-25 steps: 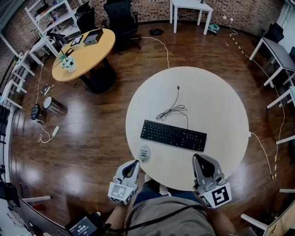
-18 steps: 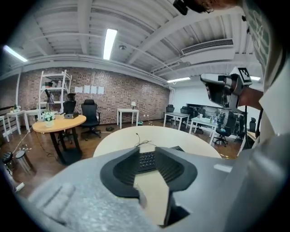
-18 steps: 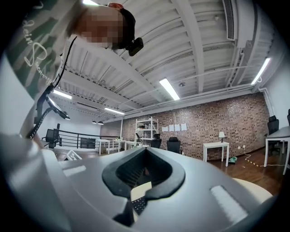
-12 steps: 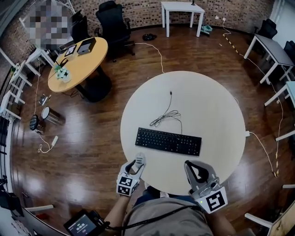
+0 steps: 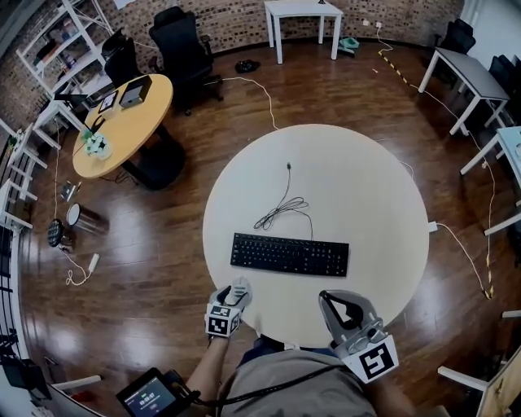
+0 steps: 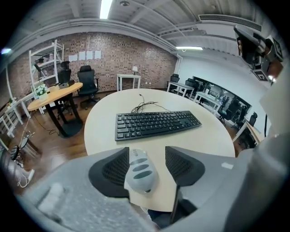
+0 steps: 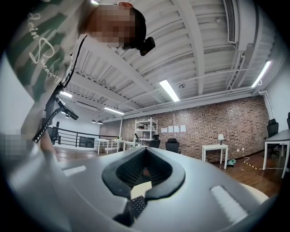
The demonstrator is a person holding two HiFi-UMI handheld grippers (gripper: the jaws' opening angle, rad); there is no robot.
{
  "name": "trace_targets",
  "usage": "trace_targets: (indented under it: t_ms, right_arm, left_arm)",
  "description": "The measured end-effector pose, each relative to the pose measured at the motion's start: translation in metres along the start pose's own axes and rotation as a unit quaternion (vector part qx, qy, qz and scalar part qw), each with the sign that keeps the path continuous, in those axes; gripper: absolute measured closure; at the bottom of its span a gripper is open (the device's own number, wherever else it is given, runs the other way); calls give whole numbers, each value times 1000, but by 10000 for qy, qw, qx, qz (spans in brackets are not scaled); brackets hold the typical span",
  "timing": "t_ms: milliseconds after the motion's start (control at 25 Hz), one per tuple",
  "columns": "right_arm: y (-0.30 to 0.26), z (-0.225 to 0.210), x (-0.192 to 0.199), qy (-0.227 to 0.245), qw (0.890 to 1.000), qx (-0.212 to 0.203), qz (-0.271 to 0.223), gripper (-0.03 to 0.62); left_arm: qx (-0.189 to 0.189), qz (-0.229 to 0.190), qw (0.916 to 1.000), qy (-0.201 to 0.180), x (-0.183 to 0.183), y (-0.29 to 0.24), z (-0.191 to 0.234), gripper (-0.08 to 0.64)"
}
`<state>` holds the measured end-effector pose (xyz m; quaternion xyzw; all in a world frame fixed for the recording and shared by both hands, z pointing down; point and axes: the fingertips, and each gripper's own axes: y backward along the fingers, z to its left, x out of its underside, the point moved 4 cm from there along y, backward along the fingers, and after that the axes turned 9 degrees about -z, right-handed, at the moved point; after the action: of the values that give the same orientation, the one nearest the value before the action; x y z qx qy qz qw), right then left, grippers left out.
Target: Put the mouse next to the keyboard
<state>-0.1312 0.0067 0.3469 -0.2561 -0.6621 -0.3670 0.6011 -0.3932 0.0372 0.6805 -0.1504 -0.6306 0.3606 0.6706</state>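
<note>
The grey mouse [image 6: 141, 174] lies on the round white table [image 5: 366, 204] near its front left edge, short of the black keyboard [image 5: 289, 254] [image 6: 154, 123]. My left gripper [image 6: 147, 151] [image 5: 235, 295] is tilted down over the mouse. Its jaws have just been opening and now stand open around it: the mouse rests against the left pad [image 6: 113, 170], with a gap to the right pad. In the head view the mouse is mostly hidden under this gripper. My right gripper [image 5: 332, 300] [image 7: 144, 152] hangs level at the table's front edge, shut and empty.
The keyboard's loose cable [image 5: 281, 204] curls behind the keyboard toward the table's middle. A yellow round table [image 5: 122, 122] and office chairs [image 5: 183, 45] stand on the wooden floor at the far left. White desks [image 5: 303, 10] stand along the brick wall.
My left gripper has come down from below the table's edge onto the mouse, and its jaws have spread around it. The right gripper has kept still.
</note>
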Motion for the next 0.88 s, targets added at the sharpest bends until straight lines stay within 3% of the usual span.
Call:
trace_targets:
  t_ms: [320, 880]
  right_arm:
    - [-7, -2, 2, 10, 9999, -93, 99, 589]
    - [-8, -9, 6, 6, 9998, 14, 184, 589]
  left_arm:
    - [-53, 430, 9987, 270, 25, -31, 9, 299]
    - [-290, 767, 9954, 502, 41, -44, 18, 245]
